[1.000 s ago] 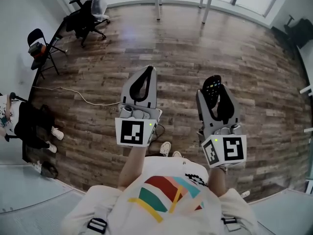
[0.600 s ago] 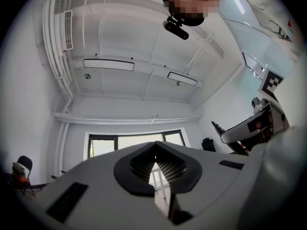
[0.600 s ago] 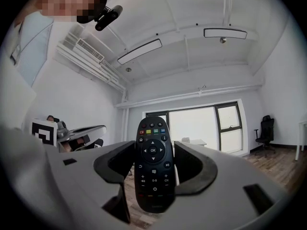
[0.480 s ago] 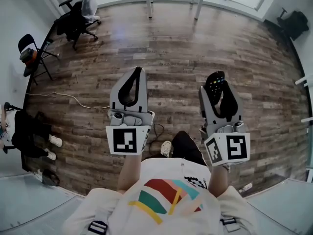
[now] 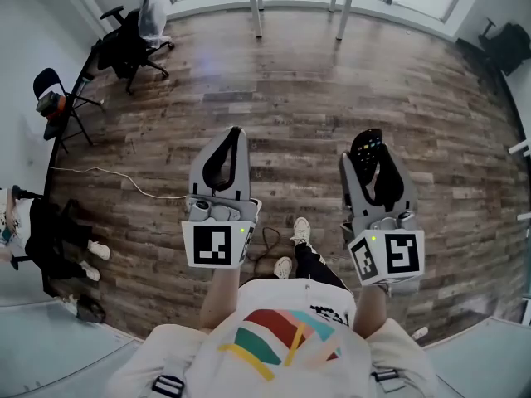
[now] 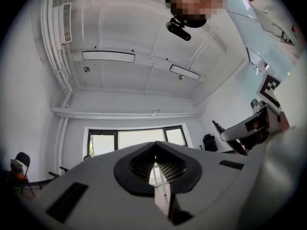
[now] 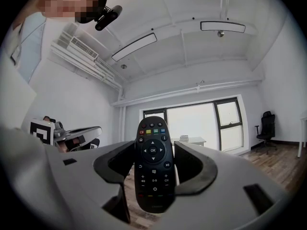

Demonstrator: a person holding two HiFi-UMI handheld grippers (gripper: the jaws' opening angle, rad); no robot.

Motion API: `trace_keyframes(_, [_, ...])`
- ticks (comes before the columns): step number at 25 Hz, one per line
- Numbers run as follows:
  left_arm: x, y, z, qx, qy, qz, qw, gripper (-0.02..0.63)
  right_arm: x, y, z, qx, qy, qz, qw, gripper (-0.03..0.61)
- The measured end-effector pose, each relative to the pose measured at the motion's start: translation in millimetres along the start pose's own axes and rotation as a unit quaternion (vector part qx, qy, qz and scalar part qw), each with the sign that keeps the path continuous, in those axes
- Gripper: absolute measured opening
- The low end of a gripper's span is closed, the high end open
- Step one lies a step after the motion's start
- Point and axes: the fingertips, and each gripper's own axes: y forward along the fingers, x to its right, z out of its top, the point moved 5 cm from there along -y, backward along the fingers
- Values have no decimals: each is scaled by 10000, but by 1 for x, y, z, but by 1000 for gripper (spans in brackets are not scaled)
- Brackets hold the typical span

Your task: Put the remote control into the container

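Observation:
A black remote control [image 5: 365, 146] with coloured buttons stands upright between the jaws of my right gripper [image 5: 370, 152], which is shut on it. In the right gripper view the remote [image 7: 153, 171] fills the gap between the two grey jaws, its top sticking out past the gripper [image 7: 153, 152]. My left gripper [image 5: 229, 139] is held at the same height to the left, its jaws closed together with nothing in them; the left gripper view shows only a thin slit in the gripper [image 6: 156, 166]. No container shows in any view.
Both grippers hang over a wooden plank floor [image 5: 290, 89]. An office chair [image 5: 131, 41] and a folding chair [image 5: 56, 96] stand at the left, table legs [image 5: 257, 11] at the back, a cable [image 5: 116, 181] on the floor. A seated person [image 5: 50, 230] is at far left. My shoe [image 5: 300, 230] shows below.
The floor has slid under the camera and a foot has stepped forward between the grippers. Both grippers keep their pose, the remote still held in the right one.

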Motion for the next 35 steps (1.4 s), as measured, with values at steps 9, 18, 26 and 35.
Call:
trace_keyframes(9, [9, 106, -15, 156, 97, -37, 9998, 6, 80, 61, 2, 57, 99, -27, 9999, 258])
trace_keyframes(18, [22, 161, -34, 11, 143, -5, 9999, 6, 119, 106, -5, 14, 172, 112, 9998, 258])
trace_keyframes(26, [5, 220, -69, -8, -87, -30, 10000, 6, 132, 165, -14, -70, 9, 180, 9998, 258])
trace_keyframes(35, [-39, 316, -102, 40, -278, -159, 9995, 6, 156, 268, -11, -108, -55, 64, 9999, 258])
